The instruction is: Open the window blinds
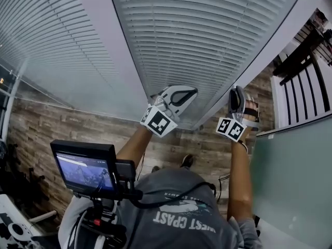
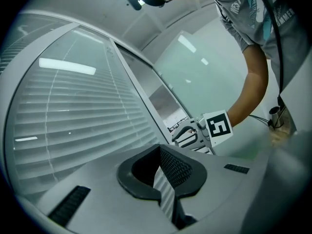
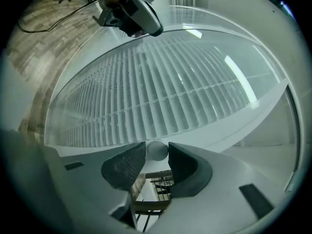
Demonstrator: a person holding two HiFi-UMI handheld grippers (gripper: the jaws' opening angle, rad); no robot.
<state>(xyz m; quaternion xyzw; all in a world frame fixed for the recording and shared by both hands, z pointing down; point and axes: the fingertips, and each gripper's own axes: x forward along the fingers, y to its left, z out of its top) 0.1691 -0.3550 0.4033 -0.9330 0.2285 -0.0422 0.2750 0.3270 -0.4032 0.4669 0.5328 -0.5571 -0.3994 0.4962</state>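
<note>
The blinds [image 3: 161, 96] hang closed ahead; my right hand-held gripper [image 3: 157, 152] stands open around the white knob [image 3: 157, 149] beside them, likely their control, ready to turn it; my left hand-held gripper [image 2: 161, 174] is closed, empty.

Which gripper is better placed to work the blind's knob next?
Right gripper, likely: the round white knob sits right between its open jaw tips. Left gripper faces only the slats.

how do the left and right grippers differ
The left gripper has jaws shut, nothing between them; the right gripper has jaws apart, a round white knob between their tips. From above, the left gripper shows its broad side, the right gripper its narrow edge. Both face closed blinds.
</note>
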